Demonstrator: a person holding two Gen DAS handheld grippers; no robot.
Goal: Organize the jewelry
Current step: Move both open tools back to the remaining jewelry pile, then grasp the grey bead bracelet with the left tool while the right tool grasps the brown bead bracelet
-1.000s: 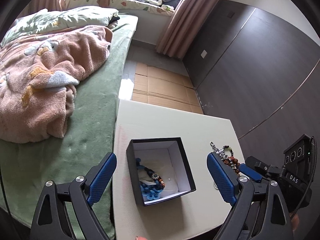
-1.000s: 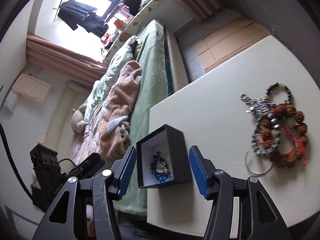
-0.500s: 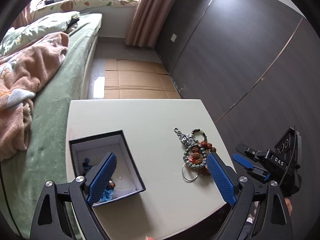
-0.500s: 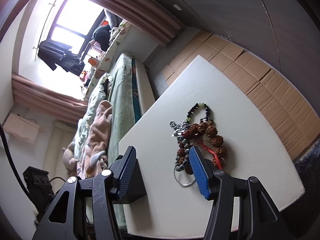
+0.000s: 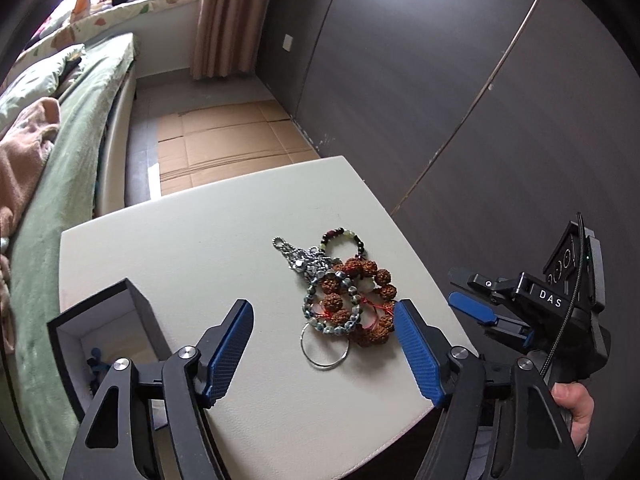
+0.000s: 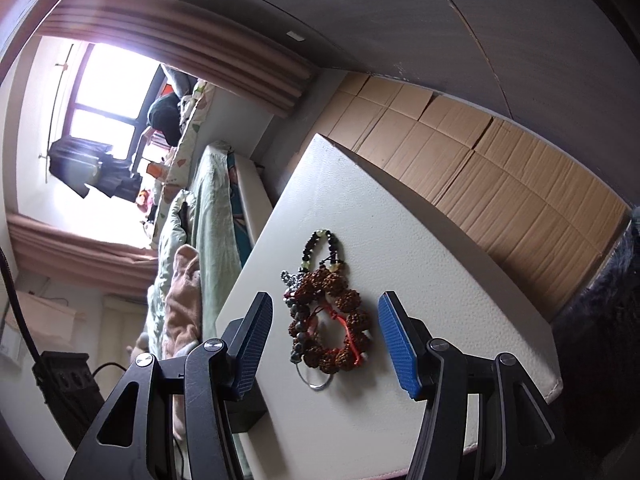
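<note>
A pile of jewelry (image 5: 344, 292) lies on the cream table (image 5: 208, 224): a brown seed-bead bracelet with red cord, a grey bead bracelet, a silver chain, a dark bead loop and a thin metal ring. It also shows in the right wrist view (image 6: 326, 320). My left gripper (image 5: 324, 344) is open, its fingers either side of the pile's near end. My right gripper (image 6: 326, 344) is open around the same pile; it shows in the left wrist view (image 5: 476, 316) at the table's right edge. A black box (image 5: 100, 320) with white lining, blue jewelry inside, stands at the left.
A bed with green cover (image 5: 72, 128) and pink blanket (image 5: 20, 152) runs along the table's left side. Cardboard (image 5: 224, 140) covers the floor beyond the table. Dark wardrobe doors (image 5: 460, 80) stand to the right. The table's right edge is close to the pile.
Both grippers have swung right from the black box to the jewelry pile. The box has slid to the left edge of the left view. Both stay open.
</note>
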